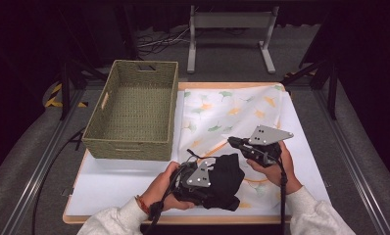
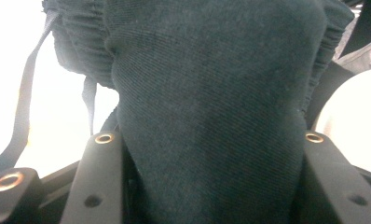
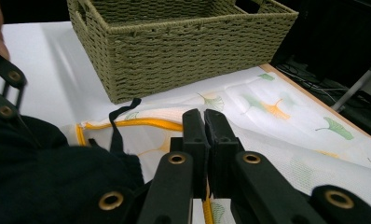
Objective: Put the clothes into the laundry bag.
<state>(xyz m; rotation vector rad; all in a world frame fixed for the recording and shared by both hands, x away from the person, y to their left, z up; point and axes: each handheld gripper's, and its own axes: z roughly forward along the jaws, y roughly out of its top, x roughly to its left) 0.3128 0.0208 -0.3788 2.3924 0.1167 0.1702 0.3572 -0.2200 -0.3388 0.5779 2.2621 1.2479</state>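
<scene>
High view first: we take the woven basket (image 1: 134,110) as our landmark. It stands on the white surface (image 1: 114,183) with nothing in it, its woven floor bare. Just beside its right wall lies a mesh laundry bag (image 1: 232,110) printed with leaves, its yellow-trimmed edge nearest us. In front of the basket, toward our side, the black garment (image 1: 225,181) sits bunched in the left gripper (image 1: 217,188). The right gripper (image 1: 233,142) rests to the right of the basket's near corner, at the bag's yellow edge.

Left gripper view: the garment (image 2: 211,116) fills the gap between the jaws, which pinch a thick fold of it. Its ribbed band and thin straps (image 2: 23,107) hang loose, so we judge it soft, light and floppy; a bunched fold is the sound place to hold, since the straps would let it dangle.

Right gripper view: our jaws are pressed together on the bag's yellow rim (image 3: 127,125), with the basket (image 3: 174,46) beyond. We judge the mesh thin and slippery, best held at that trim.
</scene>
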